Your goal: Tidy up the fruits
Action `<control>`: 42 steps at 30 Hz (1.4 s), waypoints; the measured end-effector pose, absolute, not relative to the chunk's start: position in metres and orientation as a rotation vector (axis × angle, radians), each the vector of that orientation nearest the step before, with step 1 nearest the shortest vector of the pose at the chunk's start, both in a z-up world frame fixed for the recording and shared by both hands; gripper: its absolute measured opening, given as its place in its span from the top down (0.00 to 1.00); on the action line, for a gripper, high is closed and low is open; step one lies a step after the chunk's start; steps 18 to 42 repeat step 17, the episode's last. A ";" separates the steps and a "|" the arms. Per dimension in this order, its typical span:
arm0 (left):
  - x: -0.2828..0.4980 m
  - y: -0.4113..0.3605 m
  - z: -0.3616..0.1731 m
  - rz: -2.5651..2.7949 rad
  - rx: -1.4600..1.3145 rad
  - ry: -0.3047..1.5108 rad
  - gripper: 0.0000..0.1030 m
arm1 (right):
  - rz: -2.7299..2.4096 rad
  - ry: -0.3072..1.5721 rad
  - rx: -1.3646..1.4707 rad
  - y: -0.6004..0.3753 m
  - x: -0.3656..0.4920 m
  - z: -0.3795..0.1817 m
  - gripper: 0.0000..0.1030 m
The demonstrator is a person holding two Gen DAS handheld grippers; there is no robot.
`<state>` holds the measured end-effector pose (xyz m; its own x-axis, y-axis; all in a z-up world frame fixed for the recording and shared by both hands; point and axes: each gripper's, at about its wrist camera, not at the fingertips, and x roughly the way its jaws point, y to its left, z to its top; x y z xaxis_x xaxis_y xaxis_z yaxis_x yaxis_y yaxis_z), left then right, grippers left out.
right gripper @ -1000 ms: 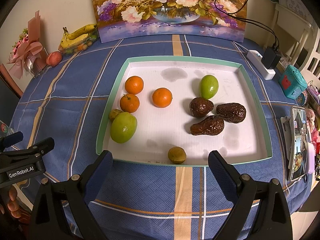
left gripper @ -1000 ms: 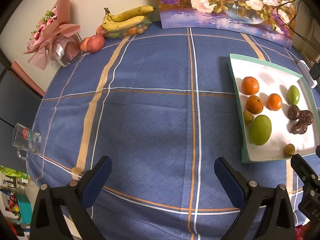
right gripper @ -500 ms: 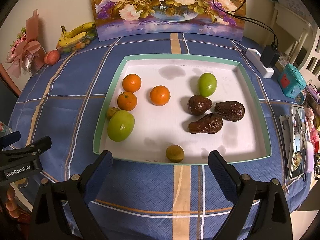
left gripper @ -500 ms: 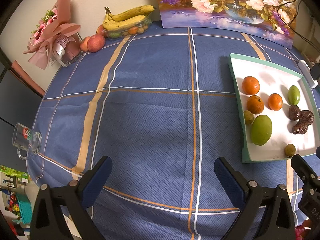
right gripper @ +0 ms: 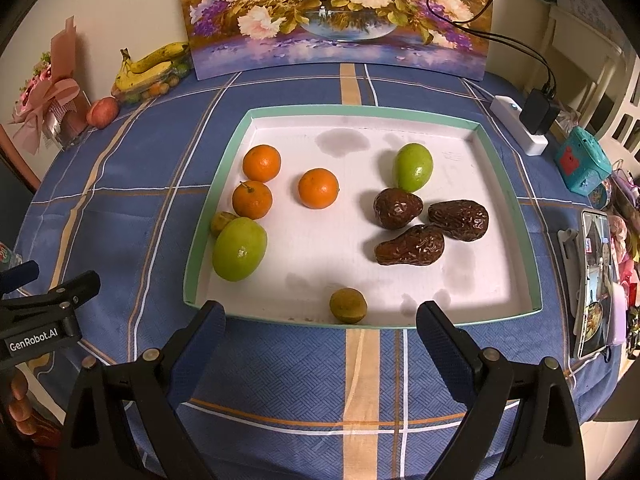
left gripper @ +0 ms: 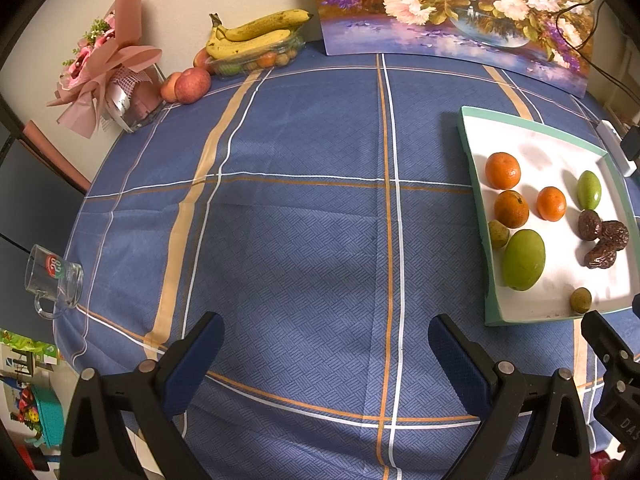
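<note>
Room to move is widest on the blue checked cloth [left gripper: 304,240] covering the surface, where a broad bare stretch lies ahead of the left gripper [left gripper: 324,344]; its jaws stand wide apart with nothing between them. The right gripper [right gripper: 320,332] hangs over the near rim of the tray [right gripper: 360,114], jaws likewise spread and empty.

Inside the tray, three oranges [right gripper: 318,189] cluster toward the left, a large green fruit [right gripper: 239,249] sits by the left wall, and a small olive-coloured fruit [right gripper: 222,222] is wedged between it and that wall, partly hidden. A smaller green fruit [right gripper: 413,167] lies toward the back, just beside three wrinkled brown fruits [right gripper: 412,246] that touch one another. A small round brownish fruit [right gripper: 348,305] rests against the near wall, between the right jaws. The tray's middle and right side are bare.

At the far edge a painting [right gripper: 336,16] leans on the wall. Bananas [left gripper: 256,34] lie over a clear container of small fruit, whose contents are hard to make out, with apples [left gripper: 192,85] and a pink bouquet [left gripper: 108,68] beside them. A glass mug [left gripper: 54,278] stands at the left edge. On the right, a power strip [right gripper: 518,130], a teal box [right gripper: 582,164] and a phone [right gripper: 594,280] crowd the border.
</note>
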<state>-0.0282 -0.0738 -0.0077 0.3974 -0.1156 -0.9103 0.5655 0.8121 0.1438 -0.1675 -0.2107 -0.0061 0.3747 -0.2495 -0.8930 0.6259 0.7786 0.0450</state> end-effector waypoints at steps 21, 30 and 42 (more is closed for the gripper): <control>-0.028 -0.066 -0.004 -0.439 0.464 1.072 0.00 | -0.581 1.047 0.414 -0.211 -0.167 -0.007 0.06; -0.028 -0.066 -0.004 -0.439 0.464 1.072 0.00 | -0.581 1.047 0.414 -0.211 -0.167 -0.007 0.06; -0.028 -0.066 -0.004 -0.439 0.464 1.072 0.00 | -0.581 1.047 0.414 -0.211 -0.167 -0.007 0.06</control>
